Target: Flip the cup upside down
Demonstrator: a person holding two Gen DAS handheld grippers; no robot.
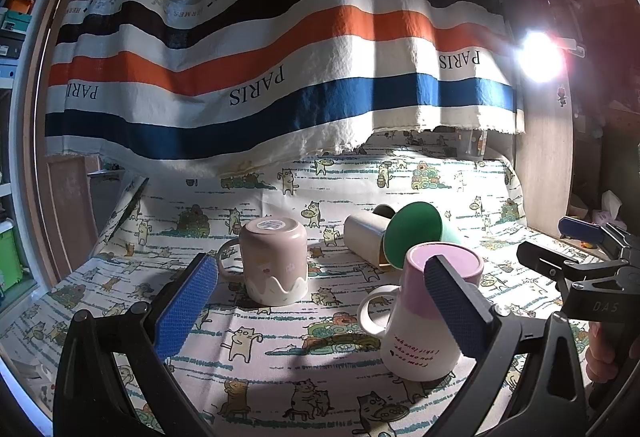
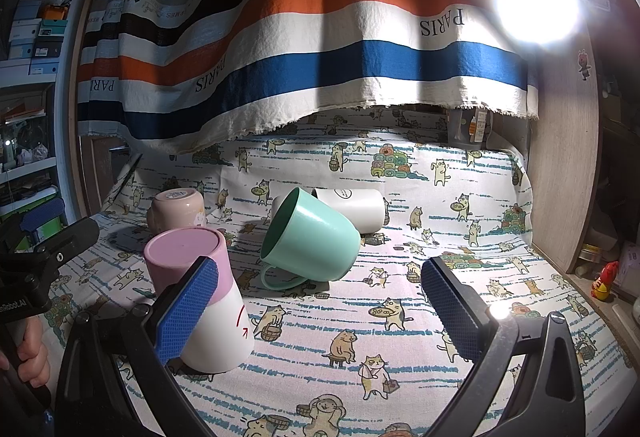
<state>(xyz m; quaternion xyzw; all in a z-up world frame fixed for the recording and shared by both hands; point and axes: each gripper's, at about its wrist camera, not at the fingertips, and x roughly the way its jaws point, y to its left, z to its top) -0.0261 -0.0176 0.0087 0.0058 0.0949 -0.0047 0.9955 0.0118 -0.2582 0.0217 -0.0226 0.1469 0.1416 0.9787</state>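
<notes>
A mint green cup (image 2: 312,237) lies on its side on the cat-print cloth, mouth toward the left; in the left wrist view its dark green inside (image 1: 412,233) faces me. A white cup (image 2: 352,209) lies on its side behind it, and shows in the left wrist view too (image 1: 366,237). A pink-and-white mug (image 2: 200,297) (image 1: 432,309) stands upside down in front. A beige-pink mug (image 1: 276,261) (image 2: 178,213) stands upside down at the left. My left gripper (image 1: 320,301) is open and empty, between the two upturned mugs. My right gripper (image 2: 320,305) is open and empty, in front of the green cup.
A striped cloth (image 1: 280,57) hangs over the back of the table. A bright lamp (image 2: 536,5) glares at the upper right. A wooden side panel (image 2: 568,165) bounds the right edge, with small items beyond it. Shelves with boxes (image 2: 36,29) stand at the far left.
</notes>
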